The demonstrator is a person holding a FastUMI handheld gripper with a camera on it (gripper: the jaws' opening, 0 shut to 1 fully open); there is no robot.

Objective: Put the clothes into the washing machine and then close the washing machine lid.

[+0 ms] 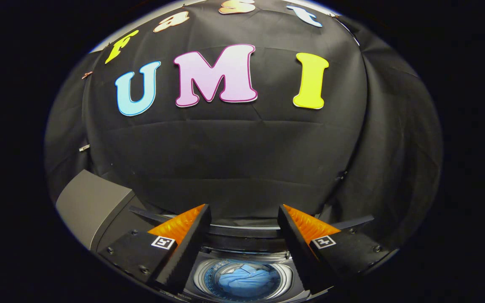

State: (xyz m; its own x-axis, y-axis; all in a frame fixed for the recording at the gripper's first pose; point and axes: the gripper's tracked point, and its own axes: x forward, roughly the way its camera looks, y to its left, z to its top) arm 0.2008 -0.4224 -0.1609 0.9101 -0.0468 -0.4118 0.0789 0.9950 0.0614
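Gripper view: tool (244,214) held above top-loading washing machine with round steel drum (242,269), fingers spread wide apart, nothing gripped between them. Light blue crumpled clothes (243,280) seen lying inside drum, below and between fingers. Grey flat lid (93,204) seen raised, standing beside left finger. Black cloth wall (234,160) seen beyond fingers.

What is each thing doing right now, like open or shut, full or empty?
gripper: fingers open, nothing between them, held above the machine.
washing machine: top opening uncovered, drum visible below the fingers.
lid: seemingly raised, standing off to the left side, not yet closed.
blue clothes: lying crumpled inside the drum.
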